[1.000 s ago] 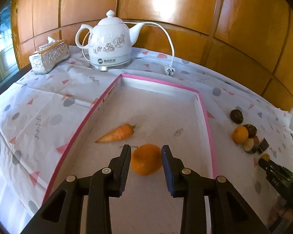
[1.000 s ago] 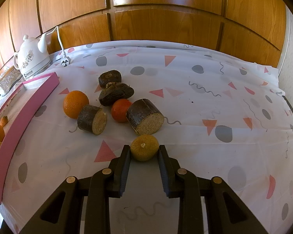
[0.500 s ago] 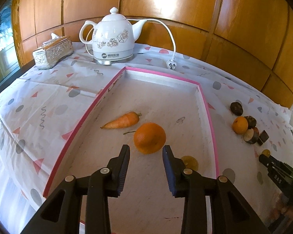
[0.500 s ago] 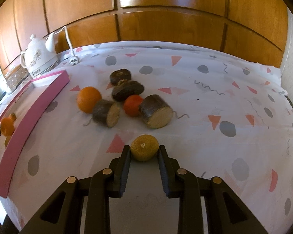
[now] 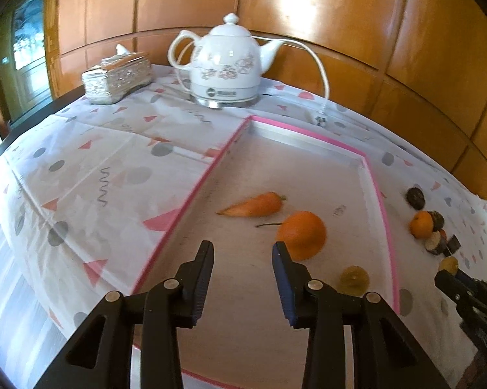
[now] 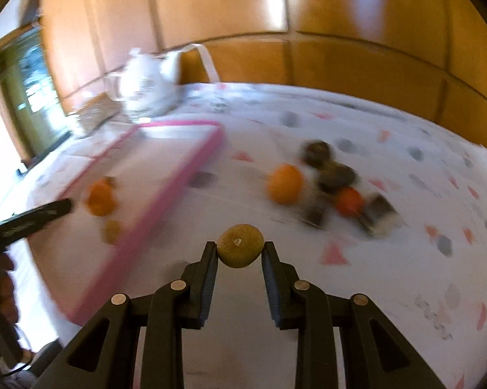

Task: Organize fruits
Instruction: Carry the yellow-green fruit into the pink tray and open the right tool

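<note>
My left gripper (image 5: 242,248) stands open over the pink-rimmed tray (image 5: 191,191), with nothing between its fingers. An orange (image 5: 303,235) lies just right of its right finger, a carrot (image 5: 255,205) lies beyond, and a small yellowish fruit (image 5: 353,278) rests near the tray's right rim. My right gripper (image 6: 240,249) is shut on a small yellow-green fruit (image 6: 240,243), held above the tablecloth to the right of the tray (image 6: 178,191). Farther right lies a blurred pile: an orange (image 6: 284,183), a red fruit (image 6: 349,201) and dark brown chunks (image 6: 336,175).
A white electric kettle (image 5: 225,64) with its cord and plug (image 5: 321,120) stands behind the tray, and a silver tissue box (image 5: 117,76) sits at the back left. Wooden wall panels close off the back. The table drops away at the left edge.
The left gripper drew back from the orange and shifted left, its jaws a little wider. The right gripper lifted the small yellow-green fruit and swung left toward the tray.
</note>
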Demonstrator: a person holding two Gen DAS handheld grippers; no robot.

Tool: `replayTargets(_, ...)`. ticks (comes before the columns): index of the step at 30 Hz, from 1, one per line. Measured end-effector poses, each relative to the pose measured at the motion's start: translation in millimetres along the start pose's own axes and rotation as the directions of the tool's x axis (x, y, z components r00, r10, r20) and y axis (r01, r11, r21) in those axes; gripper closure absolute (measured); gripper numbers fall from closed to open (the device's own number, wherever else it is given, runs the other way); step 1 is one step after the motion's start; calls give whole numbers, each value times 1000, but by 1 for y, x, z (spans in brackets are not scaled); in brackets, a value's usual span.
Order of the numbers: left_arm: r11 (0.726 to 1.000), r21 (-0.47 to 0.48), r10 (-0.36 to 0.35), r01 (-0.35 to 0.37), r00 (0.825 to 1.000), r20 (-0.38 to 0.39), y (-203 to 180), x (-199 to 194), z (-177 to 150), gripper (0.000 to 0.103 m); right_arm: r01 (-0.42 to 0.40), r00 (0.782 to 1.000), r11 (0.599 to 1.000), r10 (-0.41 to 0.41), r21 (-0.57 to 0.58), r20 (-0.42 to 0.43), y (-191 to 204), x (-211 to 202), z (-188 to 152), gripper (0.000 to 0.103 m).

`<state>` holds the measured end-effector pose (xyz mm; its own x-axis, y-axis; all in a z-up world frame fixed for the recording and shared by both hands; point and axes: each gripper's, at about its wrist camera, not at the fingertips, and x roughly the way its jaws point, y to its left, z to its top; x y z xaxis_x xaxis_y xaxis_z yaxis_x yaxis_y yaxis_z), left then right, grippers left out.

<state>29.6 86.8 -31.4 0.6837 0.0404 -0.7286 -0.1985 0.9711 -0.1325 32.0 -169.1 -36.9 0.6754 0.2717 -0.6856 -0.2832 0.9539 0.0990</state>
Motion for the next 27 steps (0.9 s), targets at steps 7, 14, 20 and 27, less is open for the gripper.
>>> replayTargets(7, 999, -35, 17, -16, 1000, 15, 12, -3, 2, 61, -178, 984, 976, 178, -121, -14, 66, 9, 19, 75)
replayTargets(14, 999, -45, 17, -16, 1000, 18, 14, -5, 2, 59, -256, 966, 955, 247, -150, -79, 99, 27, 13, 72)
replayTargets(20, 999, -41, 9, -8, 1000, 21, 10, -7, 2, 58, -244, 969, 961, 239, -129, -56, 96, 19, 9, 67)
replayTargets(27, 1000, -4, -16, 16, 999, 29, -2, -12, 0, 58, -153, 988, 987, 154, -37, 25, 67, 0, 12, 67)
